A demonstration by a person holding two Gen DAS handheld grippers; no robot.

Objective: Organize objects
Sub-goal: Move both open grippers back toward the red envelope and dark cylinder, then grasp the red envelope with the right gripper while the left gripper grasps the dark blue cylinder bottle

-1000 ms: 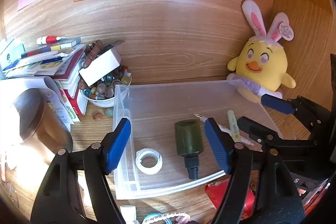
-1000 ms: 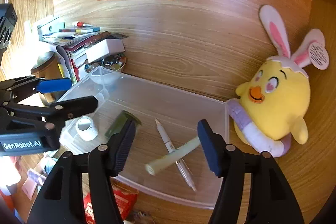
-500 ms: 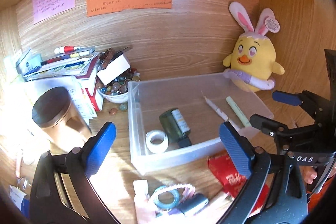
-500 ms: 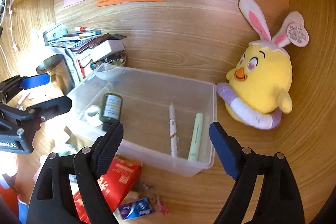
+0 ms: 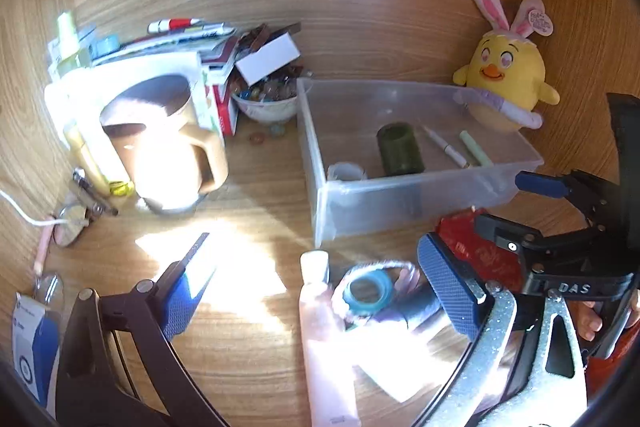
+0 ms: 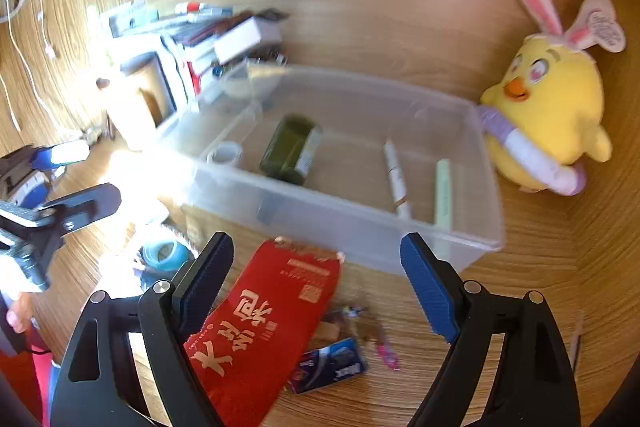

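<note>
A: What's the biggest thing on the counter?

B: The clear bin, pushed against the yellow chick plush. Inside lie a dark green bottle on its side, a white tape roll, a white pen and a pale green marker.

A: And in front of the bin?

B: A red packet lies between the fingers of the right claw, which is spread wide and holds nothing. Beside it, a small blue card.

A: The left claw?

B: Also wide apart, empty, over a pink tube and a blue tape ring just beside it.
</note>
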